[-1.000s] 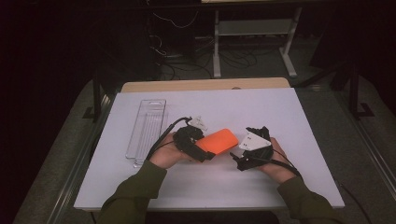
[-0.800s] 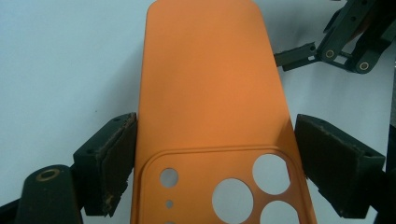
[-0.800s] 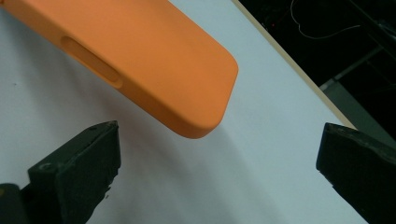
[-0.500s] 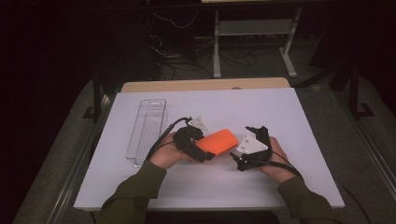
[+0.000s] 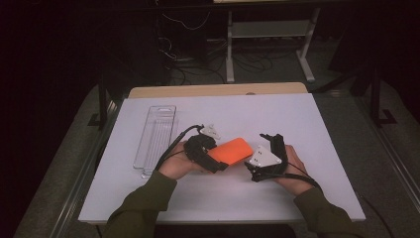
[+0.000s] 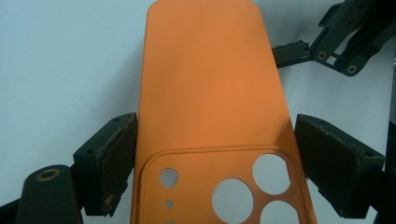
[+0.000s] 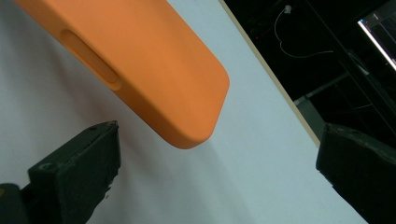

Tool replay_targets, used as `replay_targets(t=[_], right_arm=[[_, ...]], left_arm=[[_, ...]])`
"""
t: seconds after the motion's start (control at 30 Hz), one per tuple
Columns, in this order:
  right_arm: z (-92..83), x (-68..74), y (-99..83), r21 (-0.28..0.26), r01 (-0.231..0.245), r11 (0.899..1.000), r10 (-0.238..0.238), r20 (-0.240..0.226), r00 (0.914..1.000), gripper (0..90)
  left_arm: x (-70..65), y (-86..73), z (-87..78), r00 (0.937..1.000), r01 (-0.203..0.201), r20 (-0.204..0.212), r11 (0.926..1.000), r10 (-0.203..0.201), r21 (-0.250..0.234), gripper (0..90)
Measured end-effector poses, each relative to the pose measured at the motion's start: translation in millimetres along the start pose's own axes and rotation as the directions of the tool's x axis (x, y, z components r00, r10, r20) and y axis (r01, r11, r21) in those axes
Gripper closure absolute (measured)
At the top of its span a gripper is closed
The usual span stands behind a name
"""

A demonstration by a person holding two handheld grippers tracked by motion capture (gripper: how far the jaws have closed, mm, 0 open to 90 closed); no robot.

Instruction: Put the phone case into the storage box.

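An orange phone case (image 5: 233, 151) is held just above the white table (image 5: 297, 119), near its middle. My left gripper (image 5: 217, 161) is shut on it, pads pressing both long sides close to the camera cut-outs (image 6: 233, 196). In the left gripper view the case (image 6: 210, 93) runs away from me between the pads (image 6: 116, 158), and part of the right gripper (image 6: 341, 42) shows beyond it. My right gripper (image 5: 253, 157) stands open just to the right of the case's free end. In the right gripper view the case's rounded corner (image 7: 187, 116) hangs ahead of the wide-apart jaws, untouched.
A clear plastic tray (image 5: 156, 139) lies lengthwise at the table's left. A wooden strip (image 5: 218, 90) edges the far side. Behind it are a dark floor with cables and a metal stand (image 5: 270, 29). Bare white surface lies to the right and front.
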State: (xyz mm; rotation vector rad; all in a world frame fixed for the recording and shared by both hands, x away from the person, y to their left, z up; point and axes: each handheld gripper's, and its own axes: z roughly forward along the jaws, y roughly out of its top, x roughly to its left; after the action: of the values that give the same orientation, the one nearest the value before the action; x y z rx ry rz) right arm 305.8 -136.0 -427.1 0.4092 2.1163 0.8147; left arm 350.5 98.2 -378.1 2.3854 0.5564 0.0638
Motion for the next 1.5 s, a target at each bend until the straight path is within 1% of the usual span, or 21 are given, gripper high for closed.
replay_targets(t=[0.13,0.17,0.23,0.4,0.57,0.67,0.8,0.93,1.0,1.03,1.1,1.17,1.2,1.23,1.27,1.3,1.33,1.37,1.4,1.43,1.5], right_arm=[[0.3,0.4,0.3,-0.010,0.025,1.000,-0.025,0.008,0.9997,0.0],[-0.4,1.1,0.8,-0.006,0.016,1.000,-0.016,0.009,0.9998,0.0],[-0.5,1.3,0.7,-0.013,0.034,0.999,-0.034,0.016,0.9993,0.0],[-1.0,2.9,0.9,-0.012,0.057,0.998,-0.057,0.024,0.9981,0.0],[-1.3,5.6,2.5,-0.013,0.101,0.995,-0.101,0.048,0.9938,0.0],[-1.9,7.7,3.3,-0.014,0.129,0.992,-0.128,0.053,0.9903,0.0],[-1.6,9.9,3.3,-0.011,0.148,0.989,-0.147,0.063,0.9872,0.0],[-2.4,10.5,3.6,-0.009,0.169,0.986,-0.168,0.076,0.9828,0.0],[-2.6,10.8,3.8,-0.009,0.185,0.983,-0.183,0.089,0.9790,0.0],[-3.1,9.5,3.7,-0.003,0.218,0.976,-0.217,0.088,0.9722,0.0],[-3.2,9.9,3.7,-0.001,0.239,0.971,-0.237,0.091,0.9671,0.0],[-3.2,10.0,3.6,0.002,0.256,0.967,-0.255,0.096,0.9622,0.0],[-2.6,9.5,3.2,-0.002,0.284,0.959,-0.282,0.108,0.9532,0.0],[-2.3,9.4,3.0,-0.006,0.302,0.953,-0.299,0.111,0.9478,0.0],[-2.5,9.8,3.0,0.000,0.308,0.951,-0.307,0.107,0.9458,0.0],[-2.6,10.2,3.1,0.004,0.319,0.948,-0.317,0.114,0.9415,0.0],[-2.4,11.1,3.1,0.001,0.321,0.947,-0.318,0.125,0.9396,0.0],[-3.0,12.8,3.4,0.003,0.302,0.953,-0.300,0.125,0.9456,0.0],[-3.3,13.0,3.4,0.006,0.315,0.949,-0.313,0.130,0.9409,0.0],[-3.2,13.7,3.4,0.006,0.322,0.947,-0.320,0.132,0.9381,0.0],[-3.2,14.6,3.5,0.004,0.332,0.943,-0.329,0.139,0.9341,0.0]], left_arm=[[0.1,0.0,-0.2,1.0000,0.002,0.002,1.0000,-0.002,0.001,15.3],[0.1,0.0,-0.3,1.0000,0.002,0.004,1.0000,-0.002,0.000,15.3],[-0.6,-0.2,0.1,0.9998,0.017,0.004,0.9998,-0.017,-0.007,15.3],[-0.4,-0.4,0.0,0.9998,0.019,0.001,0.9997,-0.019,-0.012,15.3],[-0.7,-0.6,0.5,0.9996,0.029,0.001,0.9994,-0.029,-0.021,15.3],[-0.7,-0.7,0.5,0.9996,0.029,0.004,0.9994,-0.029,-0.018,15.3],[-1.2,-1.0,0.8,0.9992,0.039,0.004,0.9991,-0.039,-0.018,15.3],[0.1,-1.0,-0.3,0.9996,0.028,0.003,0.9996,-0.028,-0.010,15.3],[0.1,-1.0,-0.5,0.9996,0.028,0.003,0.9996,-0.028,-0.009,15.3],[0.1,-1.0,-0.4,0.9996,0.029,0.003,0.9995,-0.029,-0.009,15.3],[0.7,-1.0,-0.6,0.9998,0.020,0.003,0.9998,-0.020,-0.003,15.3],[-0.4,-1.2,0.3,0.9994,0.033,0.006,0.9994,-0.033,-0.009,15.3],[-0.5,-1.2,0.5,0.9994,0.033,0.007,0.9994,-0.033,-0.010,15.3],[0.1,-1.1,0.1,0.9997,0.023,0.007,0.9997,-0.023,-0.002,15.3],[0.1,-1.1,0.2,0.9997,0.022,0.007,0.9998,-0.022,0.000,15.3],[0.1,-1.1,0.3,0.9997,0.023,0.007,0.9997,-0.023,0.000,15.3],[0.1,-1.1,0.3,0.9997,0.022,0.008,0.9998,-0.022,0.002,15.3],[0.2,-1.0,0.2,0.9998,0.020,0.008,0.9998,-0.020,0.004,15.3],[0.2,-1.0,0.2,0.9998,0.019,0.009,0.9998,-0.019,0.006,15.3],[0.6,-0.8,0.4,0.9999,0.011,0.007,0.9999,-0.011,0.003,15.3],[0.0,-0.8,0.8,0.9998,0.018,0.008,0.9998,-0.018,-0.002,15.3]])
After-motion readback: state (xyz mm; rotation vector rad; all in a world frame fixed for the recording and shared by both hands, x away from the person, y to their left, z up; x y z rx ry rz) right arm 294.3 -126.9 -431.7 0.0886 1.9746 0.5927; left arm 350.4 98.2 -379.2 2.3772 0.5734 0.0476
